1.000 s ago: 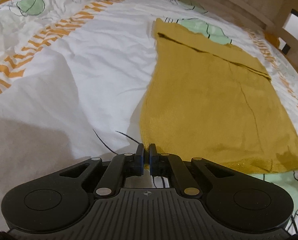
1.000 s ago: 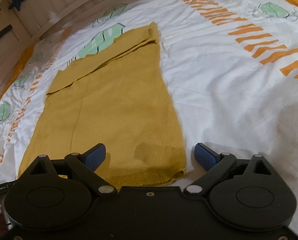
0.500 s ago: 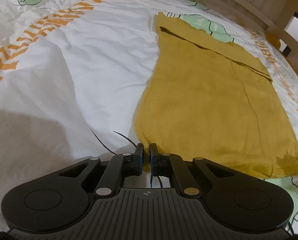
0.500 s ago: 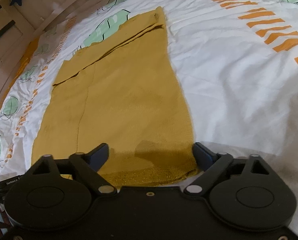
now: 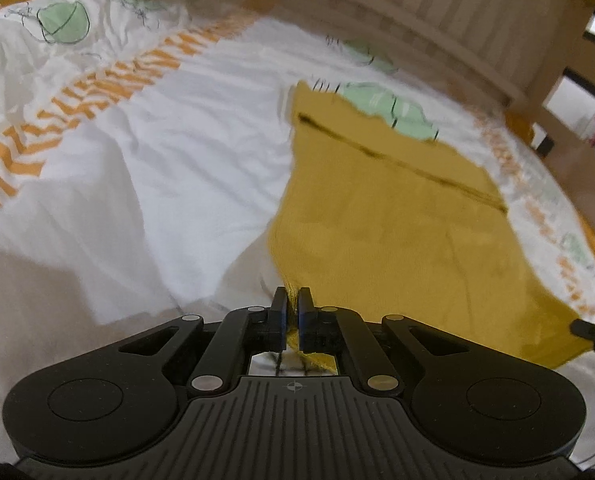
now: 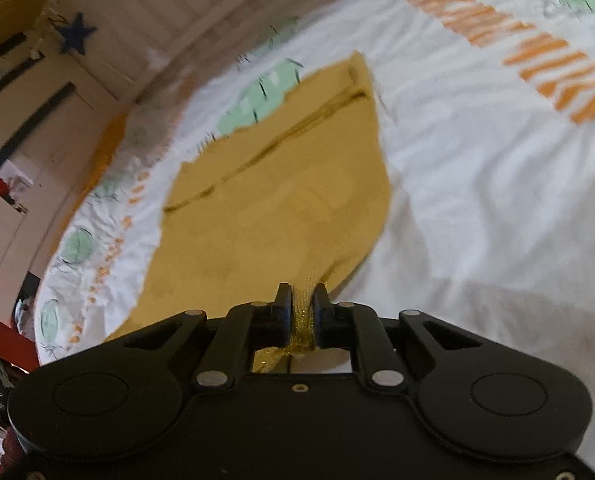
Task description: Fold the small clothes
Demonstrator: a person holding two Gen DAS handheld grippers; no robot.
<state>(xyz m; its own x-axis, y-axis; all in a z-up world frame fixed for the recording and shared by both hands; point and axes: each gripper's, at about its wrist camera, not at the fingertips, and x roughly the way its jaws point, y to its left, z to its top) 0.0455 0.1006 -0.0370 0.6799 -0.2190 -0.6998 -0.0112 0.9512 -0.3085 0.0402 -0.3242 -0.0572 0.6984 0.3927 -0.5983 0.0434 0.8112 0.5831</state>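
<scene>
A bed [image 5: 169, 184] is carrying everything here, and a white cover printed with orange stripe bands and pale green leaf shapes is lying over it, rumpled into soft creases. A slatted wooden bed frame [image 5: 449, 12] is curving round the far edge.

A mustard-yellow knitted garment [image 5: 393, 216] is lying mostly flat toward the far edge of the bed, with a dark seam line running across its far part. Its near hem is rising off the cover at both near corners.

The left claw [image 5: 292, 304] is standing fully closed, its blue-padded fingers pinching the near left corner of the garment, and a little yellow cloth is bunching behind the pads. The right claw [image 6: 302, 312] is closing on the other near corner: a glittery gold strip of hem is sitting squeezed between its fingers, and the cloth is pulling up into a taut ridge from there.

In the left wrist view, the black tip of the other tool is poking in at the right edge, just beside the garment's near right corner. Only the right wrist view is showing the room past the bed's far left corner: a dark blue star [image 6: 75, 36] hanging on a pale wall, and cluttered shelves further left. Both views are blurred.
</scene>
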